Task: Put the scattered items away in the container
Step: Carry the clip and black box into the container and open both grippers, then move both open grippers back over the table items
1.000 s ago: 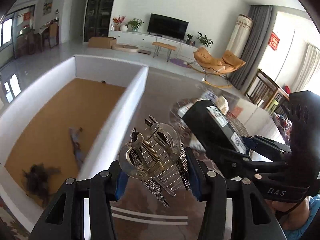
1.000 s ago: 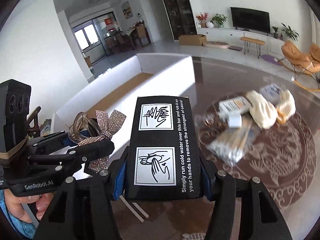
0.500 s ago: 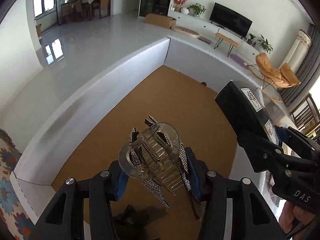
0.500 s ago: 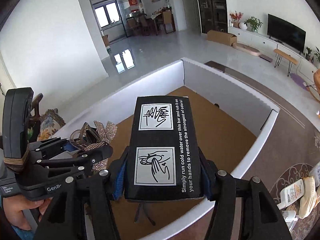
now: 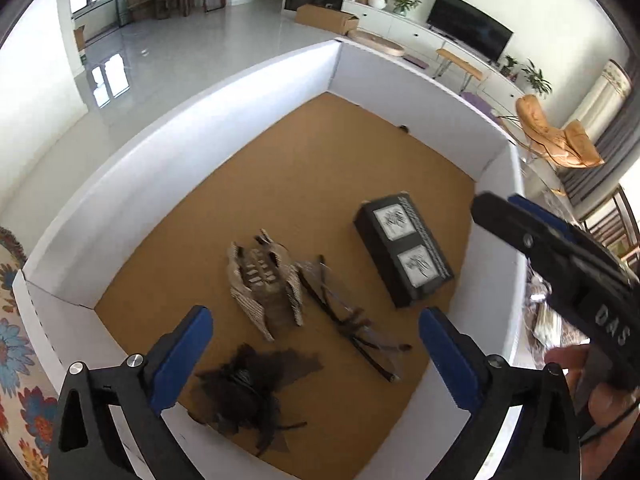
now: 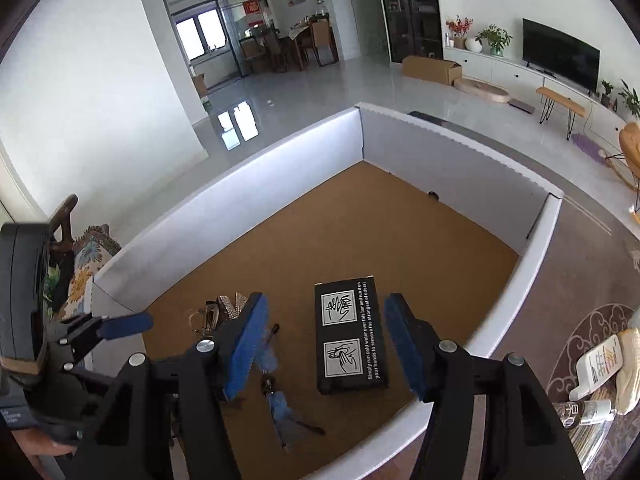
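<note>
Presently, contents of white container (image 5: 168, 140): rhinestone hair claw (image 5: 264, 284), black box (image 6: 350, 346), dark feathery piece (image 5: 248, 384), slim hair clip (image 5: 352, 328).

My left gripper (image 5: 316, 356): jaws opening, nothing between them, claw lying below. My right gripper (image 6: 326, 344): jaws opening, box on the cardboard floor beneath, pads clear.

Advice: lift both straight up so no pad drags an item.

Outstanding: white bottle (image 6: 600, 364), cream cloth (image 6: 630, 372) on the surface, cut off at the edge; count uncertain.
</note>
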### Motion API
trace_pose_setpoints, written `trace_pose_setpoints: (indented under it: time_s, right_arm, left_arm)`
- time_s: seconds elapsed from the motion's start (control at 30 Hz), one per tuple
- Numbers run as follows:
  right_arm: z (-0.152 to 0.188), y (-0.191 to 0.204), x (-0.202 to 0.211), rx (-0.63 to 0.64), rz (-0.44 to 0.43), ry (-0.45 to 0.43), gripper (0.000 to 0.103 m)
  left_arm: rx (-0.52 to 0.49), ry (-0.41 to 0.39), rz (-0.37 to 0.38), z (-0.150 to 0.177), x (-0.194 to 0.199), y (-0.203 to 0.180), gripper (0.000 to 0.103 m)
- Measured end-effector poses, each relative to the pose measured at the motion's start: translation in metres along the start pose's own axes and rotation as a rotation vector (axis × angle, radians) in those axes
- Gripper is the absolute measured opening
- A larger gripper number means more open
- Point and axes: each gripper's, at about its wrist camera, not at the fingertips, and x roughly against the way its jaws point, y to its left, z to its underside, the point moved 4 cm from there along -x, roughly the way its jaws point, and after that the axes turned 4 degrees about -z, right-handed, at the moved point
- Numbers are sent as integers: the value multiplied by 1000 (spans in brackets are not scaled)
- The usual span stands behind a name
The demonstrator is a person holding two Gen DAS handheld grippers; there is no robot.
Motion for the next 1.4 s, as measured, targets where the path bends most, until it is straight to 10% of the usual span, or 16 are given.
trace_pose_setpoints:
  time_s: [0.17, 0.6, 0.73, 0.87, 1.03, 1.4]
  right_arm:
    - [35, -33, 51, -59, 23, -88, 62]
    - [149, -129, 168, -196, 150, -231, 62]
    - [192, -153, 190, -264, 254, -223, 62]
    - [239, -186, 200, -356, 374, -150, 62]
    - [281, -215, 213, -426, 462, -97, 62]
    - [307, -229, 229, -429, 561, -76, 62]
  left_arm:
    - [-161, -24, -67, 26, -1, -58, 103]
    - [-148, -52, -101, 22, 5, -73, 103]
    - [-205, -248, -175, 23, 47, -92, 103]
    - [-318, -383, -32, 39, 94, -148, 103]
    - [-434, -251, 270, 79, 75, -219, 103]
    - [-492, -23, 260, 145, -19, -267, 103]
